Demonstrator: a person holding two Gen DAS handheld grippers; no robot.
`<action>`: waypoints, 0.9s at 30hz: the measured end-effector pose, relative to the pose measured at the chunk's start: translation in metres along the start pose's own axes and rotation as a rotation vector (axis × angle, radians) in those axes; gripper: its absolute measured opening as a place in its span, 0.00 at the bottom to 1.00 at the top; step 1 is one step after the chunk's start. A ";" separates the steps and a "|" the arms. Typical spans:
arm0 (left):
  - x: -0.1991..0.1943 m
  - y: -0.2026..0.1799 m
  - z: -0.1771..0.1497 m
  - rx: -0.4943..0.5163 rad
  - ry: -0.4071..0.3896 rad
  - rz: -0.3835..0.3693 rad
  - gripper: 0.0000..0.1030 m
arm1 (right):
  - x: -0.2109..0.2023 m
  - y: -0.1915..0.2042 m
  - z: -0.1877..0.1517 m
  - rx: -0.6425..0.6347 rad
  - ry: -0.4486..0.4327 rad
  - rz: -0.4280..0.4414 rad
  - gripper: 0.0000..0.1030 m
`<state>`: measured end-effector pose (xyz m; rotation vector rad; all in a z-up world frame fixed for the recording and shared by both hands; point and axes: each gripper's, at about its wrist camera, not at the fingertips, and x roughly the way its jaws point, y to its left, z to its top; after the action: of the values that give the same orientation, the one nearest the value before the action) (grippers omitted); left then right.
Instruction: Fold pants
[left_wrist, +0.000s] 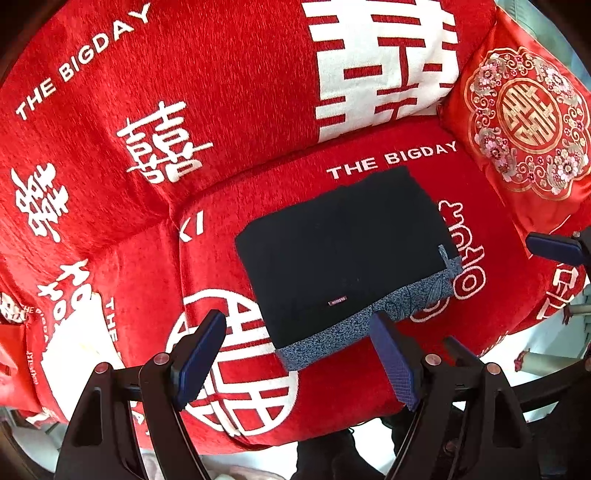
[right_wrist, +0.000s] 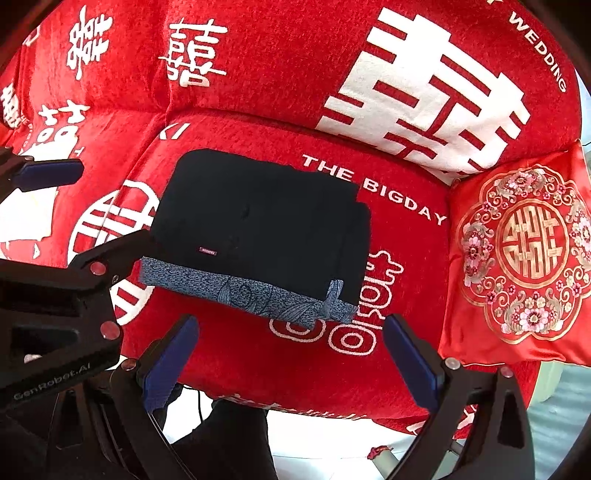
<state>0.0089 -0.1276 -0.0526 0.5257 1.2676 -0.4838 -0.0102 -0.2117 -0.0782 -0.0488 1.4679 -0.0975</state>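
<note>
A red sofa cover (left_wrist: 229, 92) printed in white with double-happiness characters and "THE BIGDAY" is filling both views, draped over the seat cushion and the backrest. A red satin pillow (right_wrist: 524, 254) with a gold and floral medallion is leaning at the seat's right end, well apart from the garment.

The pants (left_wrist: 343, 251) are lying on the seat cushion as a compact dark navy rectangle, already folded, with a blue patterned band (right_wrist: 251, 291) showing along the edge nearest the cameras and a small label (left_wrist: 338, 301) facing up.

The left gripper (left_wrist: 299, 354) is hanging above the near edge of the bundle, its blue pads spread wide with nothing between them. Its right pad is overlapping the patterned band in the picture, but whether it is touching cannot be told.

The right gripper (right_wrist: 291, 362) is hovering over the bare red cushion just in front of the pants, its fingers also standing apart and empty.
</note>
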 end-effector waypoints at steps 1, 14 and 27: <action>-0.001 0.000 0.000 -0.002 -0.003 0.001 0.78 | 0.000 0.000 0.000 -0.003 0.000 0.001 0.97; 0.002 -0.011 0.002 -0.003 0.022 -0.019 0.78 | 0.007 -0.005 -0.001 -0.024 0.007 0.024 0.97; 0.017 -0.025 0.006 -0.034 0.063 -0.020 0.78 | 0.025 -0.023 -0.003 -0.022 0.037 0.059 0.97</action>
<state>0.0020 -0.1516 -0.0704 0.5037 1.3398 -0.4649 -0.0114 -0.2366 -0.1013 -0.0218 1.5064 -0.0341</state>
